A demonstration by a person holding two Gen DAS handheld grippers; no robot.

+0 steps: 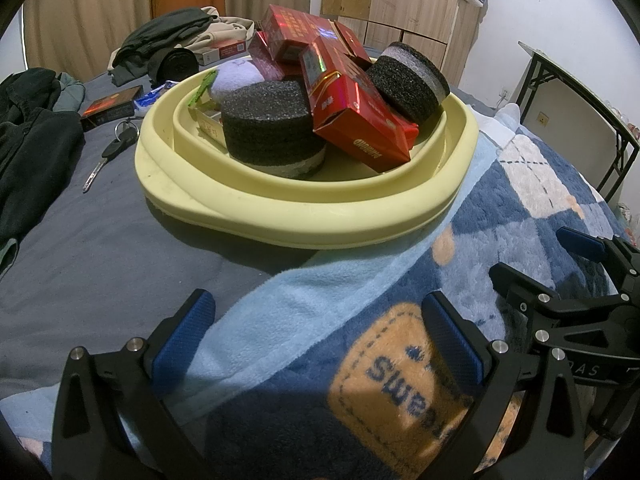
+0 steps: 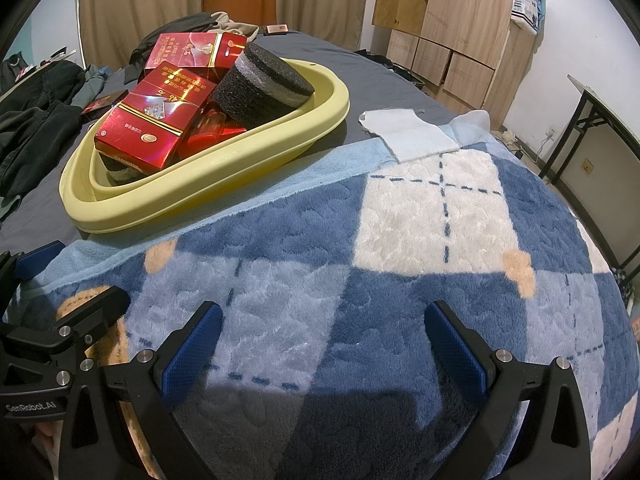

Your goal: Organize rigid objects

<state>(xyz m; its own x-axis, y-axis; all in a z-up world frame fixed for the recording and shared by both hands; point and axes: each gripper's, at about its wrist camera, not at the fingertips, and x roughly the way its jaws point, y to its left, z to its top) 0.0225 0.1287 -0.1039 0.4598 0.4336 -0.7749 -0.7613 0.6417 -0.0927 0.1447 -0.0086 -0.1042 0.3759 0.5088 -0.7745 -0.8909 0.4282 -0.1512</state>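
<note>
A: So, going from left to right: on the far left of the bed [image 1: 100,248] lie dark clothes [image 1: 32,148], then a key [image 1: 110,156] and a small dark box [image 1: 110,106] on the grey sheet. These are still outside the yellow basin [image 1: 304,216].

B: And the basin itself?

A: It stands ahead of the left gripper [image 1: 320,332], a little to the left of its middle line, near but not touching. Inside are two black foam discs [image 1: 272,128], and red boxes [image 1: 352,120] piled across them. The front red box lies tilted, its long axis running from far left to near right.

B: How are the jaws?

A: Both pairs are spread wide and hold nothing. The left gripper hangs over the edge of the fleece blanket [image 1: 520,208]; the right gripper [image 2: 324,344] is just beside it, over the checked squares, and the basin lies to its far left.

B: So which hand is nearer?

A: I judge the left one, both for the basin and for the loose key and box. Its way to the left is open sheet. To the right there is only blanket, a white cloth [image 2: 412,132], and then the bed edge with a folding table [image 2: 600,120] beyond.
</note>
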